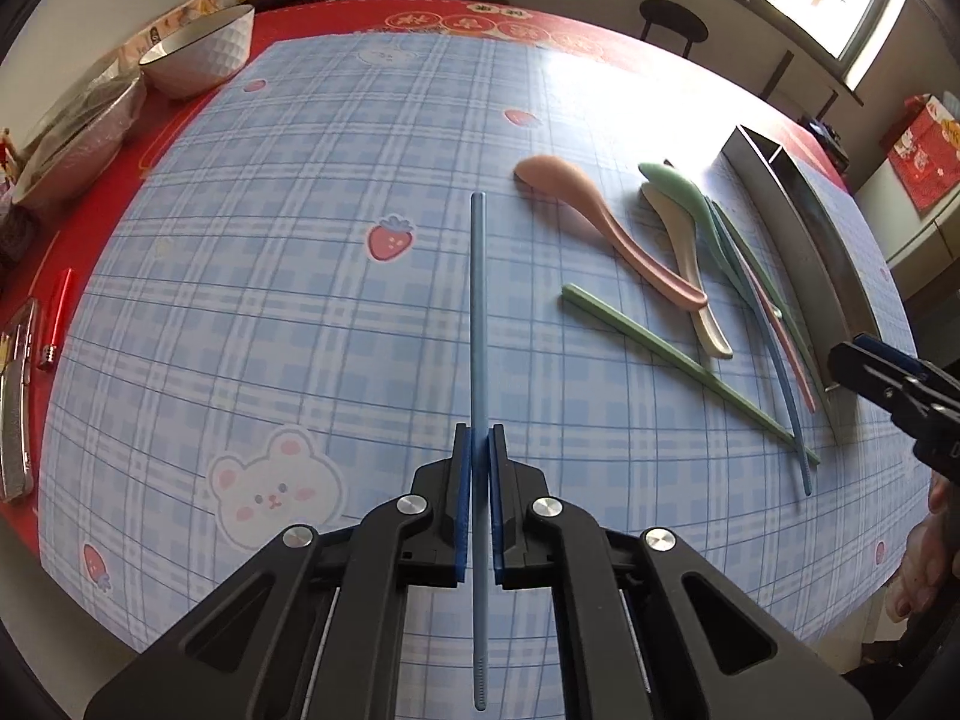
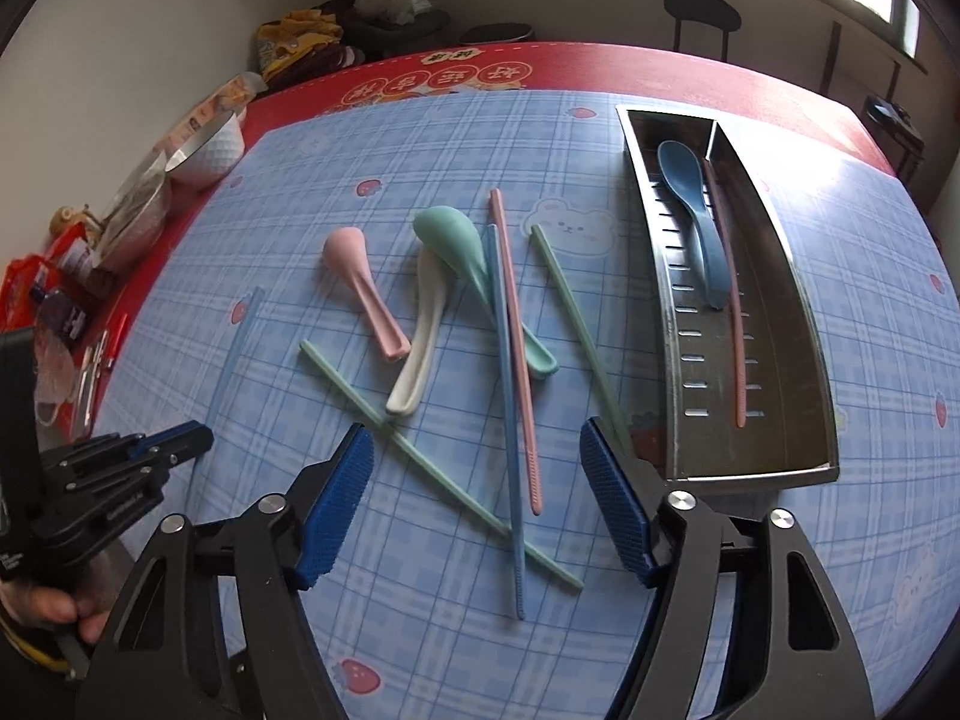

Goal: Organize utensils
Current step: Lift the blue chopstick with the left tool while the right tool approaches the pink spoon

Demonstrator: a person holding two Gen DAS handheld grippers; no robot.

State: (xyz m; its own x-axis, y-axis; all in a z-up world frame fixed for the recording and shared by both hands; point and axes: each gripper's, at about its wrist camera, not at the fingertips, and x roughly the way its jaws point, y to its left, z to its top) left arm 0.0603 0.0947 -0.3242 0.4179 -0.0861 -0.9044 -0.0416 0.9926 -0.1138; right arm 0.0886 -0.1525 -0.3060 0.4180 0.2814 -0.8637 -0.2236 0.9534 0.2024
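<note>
My left gripper is shut on a blue chopstick that points straight ahead, low over the blue checked cloth; the chopstick shows faintly in the right wrist view. My right gripper is open and empty above a loose heap: a pink spoon, a white spoon, a green spoon, a blue chopstick, a pink chopstick and two green chopsticks. A steel tray at the right holds a blue spoon and a pink chopstick.
A white bowl and bagged items stand at the table's far left edge. A red pen and a plastic case lie on the red cloth. A stool stands beyond the table.
</note>
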